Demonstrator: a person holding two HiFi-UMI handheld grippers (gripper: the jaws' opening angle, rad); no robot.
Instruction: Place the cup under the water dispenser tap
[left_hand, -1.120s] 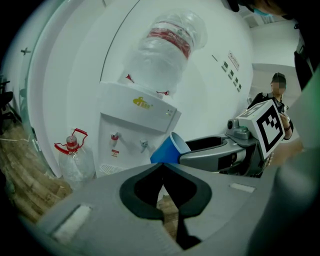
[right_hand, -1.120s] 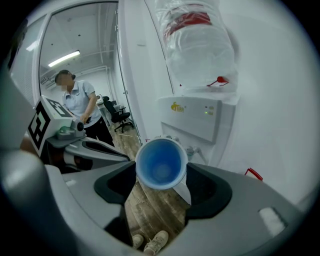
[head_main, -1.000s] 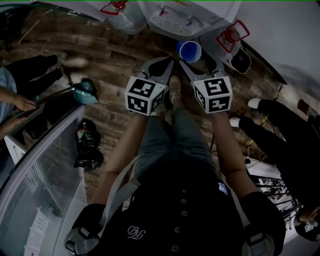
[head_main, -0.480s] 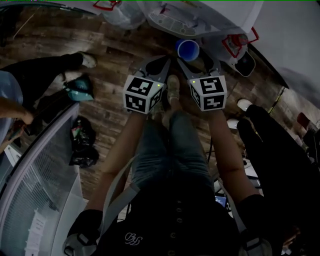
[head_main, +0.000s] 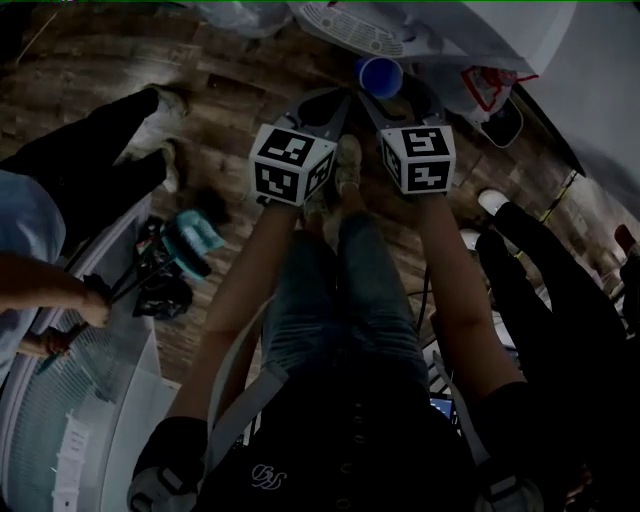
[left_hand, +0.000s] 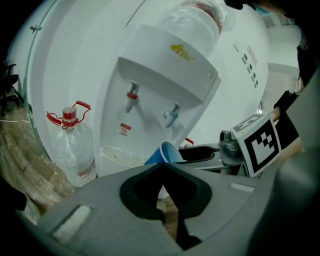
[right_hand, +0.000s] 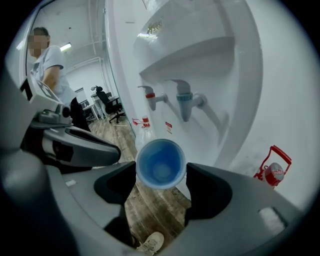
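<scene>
A blue cup (right_hand: 160, 163) sits mouth-up between the fingers of my right gripper (right_hand: 160, 176), which is shut on it. The white water dispenser (right_hand: 200, 55) rises just ahead, its red tap (right_hand: 150, 95) and blue tap (right_hand: 185, 97) above and beyond the cup. In the head view the cup (head_main: 379, 76) is held near the dispenser's (head_main: 400, 30) front edge. My left gripper (left_hand: 161, 168) is shut with nothing in it, to the left of the cup (left_hand: 165, 154). From there the drip tray (left_hand: 120, 156) shows below the red tap (left_hand: 131, 97).
A clear water bottle (left_hand: 70, 145) with a red handle stands left of the dispenser, another bottle (right_hand: 271, 167) at its right. People stand on both sides on the wooden floor (head_main: 230, 90); a hand at left holds a teal tool (head_main: 195, 235). My own shoe (head_main: 348, 165) is below the grippers.
Both grippers and the cup have drawn closer to the dispenser. The person at left has shifted and the teal tool has moved down the view.
</scene>
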